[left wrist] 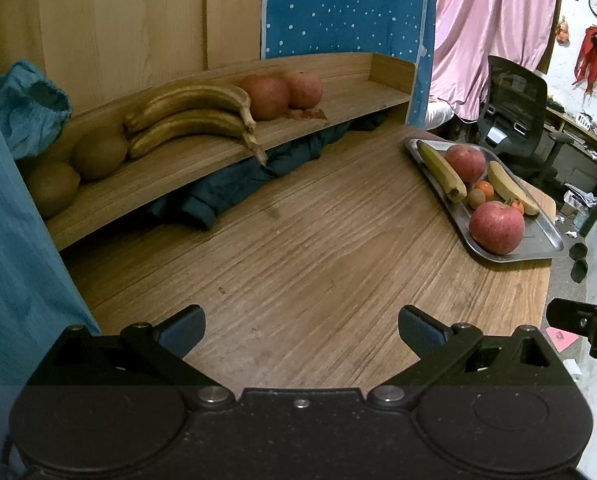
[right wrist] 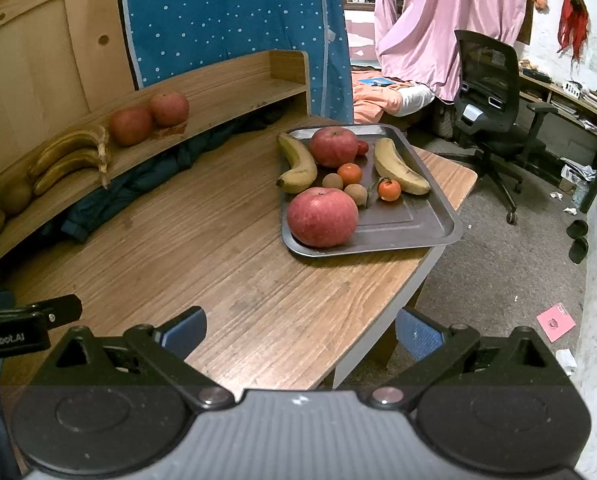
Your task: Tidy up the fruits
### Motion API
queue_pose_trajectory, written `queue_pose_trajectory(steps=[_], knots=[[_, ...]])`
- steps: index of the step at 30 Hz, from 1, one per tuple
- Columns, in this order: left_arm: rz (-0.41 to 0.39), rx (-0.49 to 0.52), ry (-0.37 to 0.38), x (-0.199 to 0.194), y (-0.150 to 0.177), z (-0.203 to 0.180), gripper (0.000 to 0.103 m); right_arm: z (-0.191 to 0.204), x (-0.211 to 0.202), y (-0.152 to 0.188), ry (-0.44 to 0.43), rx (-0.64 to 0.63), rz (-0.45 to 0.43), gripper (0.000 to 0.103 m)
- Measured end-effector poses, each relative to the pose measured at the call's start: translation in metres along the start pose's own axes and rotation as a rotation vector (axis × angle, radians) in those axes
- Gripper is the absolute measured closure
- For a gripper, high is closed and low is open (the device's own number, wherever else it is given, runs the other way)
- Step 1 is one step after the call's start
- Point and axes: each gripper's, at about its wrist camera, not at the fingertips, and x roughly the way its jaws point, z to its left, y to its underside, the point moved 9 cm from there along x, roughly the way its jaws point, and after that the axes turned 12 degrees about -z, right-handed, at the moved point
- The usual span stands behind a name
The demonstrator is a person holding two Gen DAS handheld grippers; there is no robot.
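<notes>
A metal tray (right wrist: pixel 426 224) (left wrist: pixel 538 240) sits near the table's right edge. It holds two red apples (right wrist: pixel 322 218) (left wrist: pixel 496 227), two bananas (right wrist: pixel 298 164) (left wrist: pixel 440 170), small oranges (right wrist: pixel 349 173) and brown kiwis (right wrist: pixel 355 193). On the wooden shelf (left wrist: pixel 202 160) (right wrist: pixel 218 96) lie two brown-skinned bananas (left wrist: pixel 194 114) (right wrist: pixel 72 156), two apples (left wrist: pixel 265 97) (right wrist: pixel 131 125) and two kiwis (left wrist: pixel 98 153). My left gripper (left wrist: pixel 301 330) hovers open over the bare tabletop, empty. My right gripper (right wrist: pixel 300 330) is open and empty at the table's front edge, short of the tray.
Dark blue cloth (left wrist: pixel 234 188) is stuffed under the shelf. A black office chair (right wrist: pixel 494 92) stands on the floor to the right, with slippers (right wrist: pixel 578 240) and a pink paper (right wrist: pixel 555 322) nearby. Blue fabric (left wrist: pixel 18 240) hangs at the left.
</notes>
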Motion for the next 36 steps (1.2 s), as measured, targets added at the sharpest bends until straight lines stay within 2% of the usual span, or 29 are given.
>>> queue_pose_trajectory(steps=[36], knots=[[0.012,0.001,-0.004,0.0016,0.0031,-0.0034,0.001,0.0005,0.0037,0.002,-0.011,0.002,0.009,0.0]])
